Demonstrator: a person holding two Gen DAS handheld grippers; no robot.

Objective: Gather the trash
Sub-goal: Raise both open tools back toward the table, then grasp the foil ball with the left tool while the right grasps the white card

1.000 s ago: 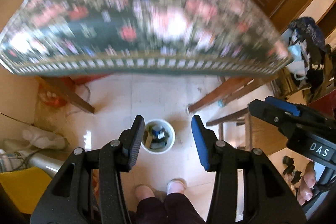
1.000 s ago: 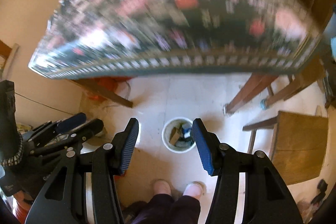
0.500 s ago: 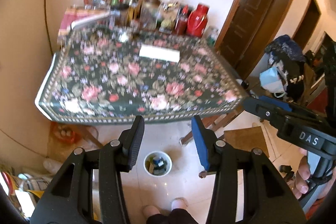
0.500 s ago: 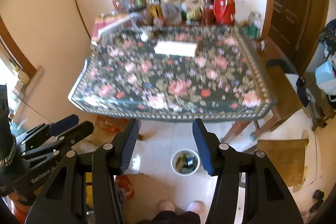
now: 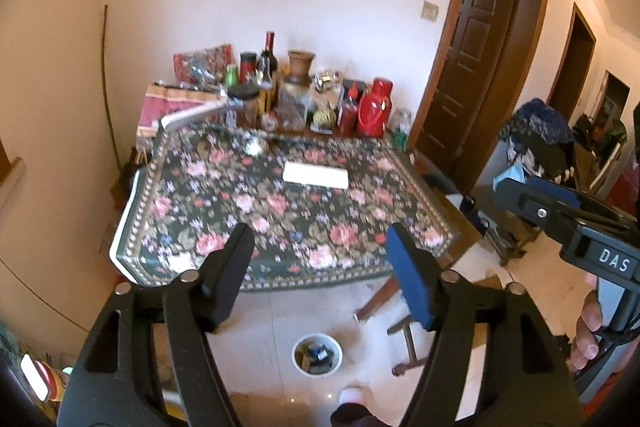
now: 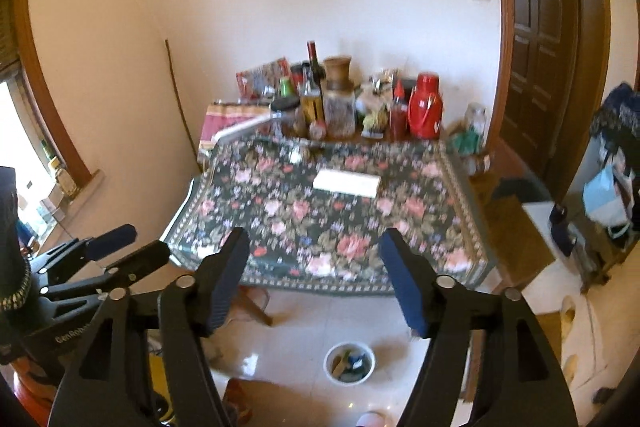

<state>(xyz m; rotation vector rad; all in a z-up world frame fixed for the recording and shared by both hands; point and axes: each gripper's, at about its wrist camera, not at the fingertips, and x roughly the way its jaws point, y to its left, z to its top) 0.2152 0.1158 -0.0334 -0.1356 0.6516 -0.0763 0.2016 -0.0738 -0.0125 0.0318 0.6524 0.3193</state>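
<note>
A small white trash bin with scraps inside stands on the tiled floor in front of the table; it also shows in the right wrist view. A white flat box lies on the floral tablecloth, also in the right wrist view. My left gripper is open and empty, held high over the floor short of the table. My right gripper is open and empty beside it. Each gripper shows in the other's view, the right one and the left one.
Bottles, jars and a red thermos crowd the table's far edge by the wall. Dark wooden doors stand at right. A wooden stool is by the table's right leg. Clutter fills the right side. My foot is near the bin.
Both grippers have lifted and tilted up from looking down at the bin under the table edge; the whole tabletop and back wall now show. Both stay open.
</note>
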